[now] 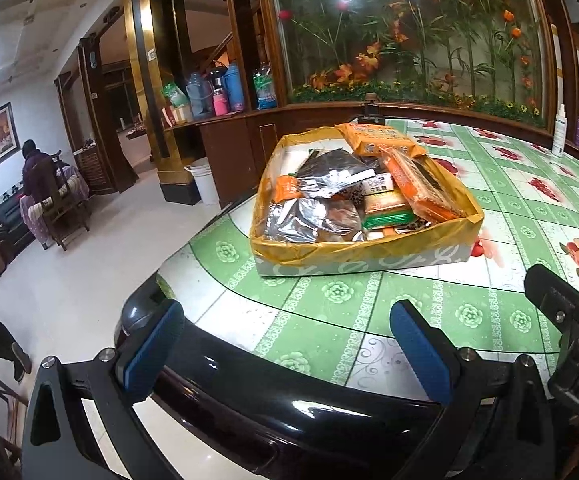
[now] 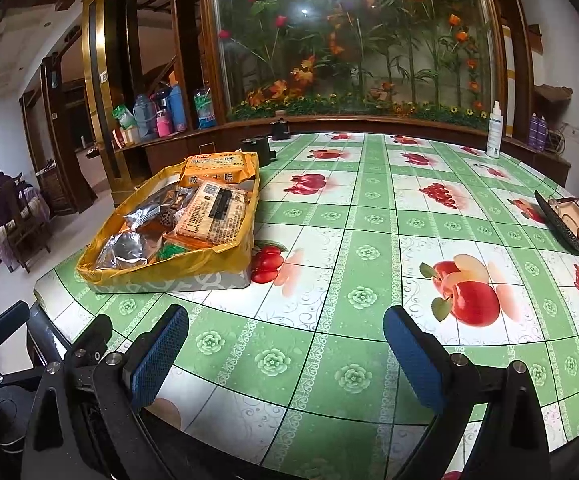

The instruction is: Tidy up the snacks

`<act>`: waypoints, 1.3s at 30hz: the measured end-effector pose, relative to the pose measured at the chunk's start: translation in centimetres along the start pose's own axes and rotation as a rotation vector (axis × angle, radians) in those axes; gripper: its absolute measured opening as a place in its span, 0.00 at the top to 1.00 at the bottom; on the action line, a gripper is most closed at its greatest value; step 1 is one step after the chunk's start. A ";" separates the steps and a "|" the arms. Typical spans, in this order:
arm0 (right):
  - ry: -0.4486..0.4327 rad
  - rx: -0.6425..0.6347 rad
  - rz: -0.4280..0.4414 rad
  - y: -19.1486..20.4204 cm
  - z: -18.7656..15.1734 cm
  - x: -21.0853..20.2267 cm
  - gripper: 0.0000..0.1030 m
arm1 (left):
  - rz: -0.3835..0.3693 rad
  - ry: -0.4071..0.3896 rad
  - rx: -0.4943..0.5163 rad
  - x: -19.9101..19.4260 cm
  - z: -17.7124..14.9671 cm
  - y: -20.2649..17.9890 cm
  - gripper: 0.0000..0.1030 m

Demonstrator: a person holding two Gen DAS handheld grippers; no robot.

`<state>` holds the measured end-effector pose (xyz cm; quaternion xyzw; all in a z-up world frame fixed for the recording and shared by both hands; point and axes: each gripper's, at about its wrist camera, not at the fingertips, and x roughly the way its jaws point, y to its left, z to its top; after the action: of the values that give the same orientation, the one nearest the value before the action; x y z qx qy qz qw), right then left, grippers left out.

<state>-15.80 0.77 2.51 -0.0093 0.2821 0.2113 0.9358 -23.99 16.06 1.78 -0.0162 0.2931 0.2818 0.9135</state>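
Many snack packets fill the yellow-lined box; both claws, left and right, gape empty.

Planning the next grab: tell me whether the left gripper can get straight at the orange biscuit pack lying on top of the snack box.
Probably yes. The left gripper is open and empty, the orange biscuit pack lies uncovered on top of the snack box, and only bare tablecloth lies between.
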 end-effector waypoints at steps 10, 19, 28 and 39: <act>0.003 -0.007 0.001 0.1 -0.2 0.0 0.03 | 0.026 -0.003 -0.007 0.1 0.1 0.7 0.00; 0.004 -0.006 0.001 0.1 -0.3 0.0 0.03 | 0.036 -0.008 -0.010 -0.1 0.1 1.1 0.00; 0.014 -0.012 -0.001 0.2 -0.4 0.2 0.03 | 0.058 -0.020 -0.030 -0.1 1.0 2.8 0.00; 0.024 -0.016 -0.005 0.4 -0.4 0.5 0.03 | 0.031 -0.015 -0.073 -0.7 2.2 5.2 0.00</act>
<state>-15.81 1.31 2.01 -0.0201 0.2914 0.2111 0.9328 -26.01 20.48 4.65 -0.0427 0.2758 0.3066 0.9100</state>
